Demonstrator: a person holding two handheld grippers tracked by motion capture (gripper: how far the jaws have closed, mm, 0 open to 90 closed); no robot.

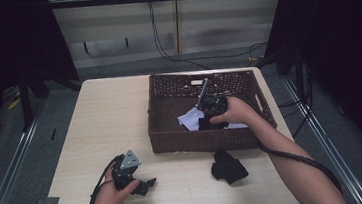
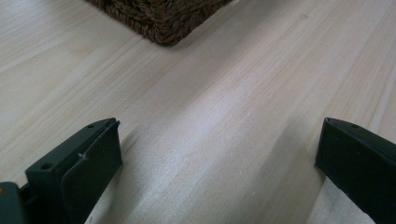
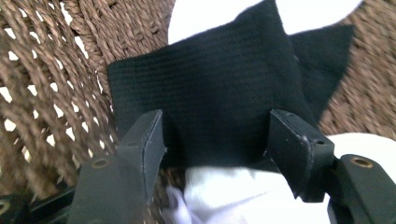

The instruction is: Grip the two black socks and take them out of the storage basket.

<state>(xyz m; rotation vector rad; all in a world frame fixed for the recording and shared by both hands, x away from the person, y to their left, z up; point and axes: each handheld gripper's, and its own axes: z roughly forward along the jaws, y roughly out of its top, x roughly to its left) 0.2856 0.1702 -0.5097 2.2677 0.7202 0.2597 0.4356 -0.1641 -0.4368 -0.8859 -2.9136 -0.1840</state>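
A brown wicker basket [image 1: 200, 143] stands on the right half of the table. Inside it lie white cloths [image 1: 189, 117] and a black cloth [image 1: 204, 124]. My right gripper [image 1: 207, 117] reaches down into the basket. In the right gripper view its jaws [image 3: 217, 135] stand open on either side of the black cloth [image 3: 219, 88], which lies over a white cloth [image 3: 224, 196]. My left gripper [image 1: 145, 184] rests on the table near the front left. Its jaws [image 2: 219, 140] are wide open over bare wood, with nothing between them.
Another black cloth [image 1: 229, 167] lies crumpled on the table just in front of the basket. The basket's corner [image 2: 163, 18] shows ahead of the left gripper. The light wooden table [image 1: 110, 119] has bare room on its left half. Dark frames and cables surround the table.
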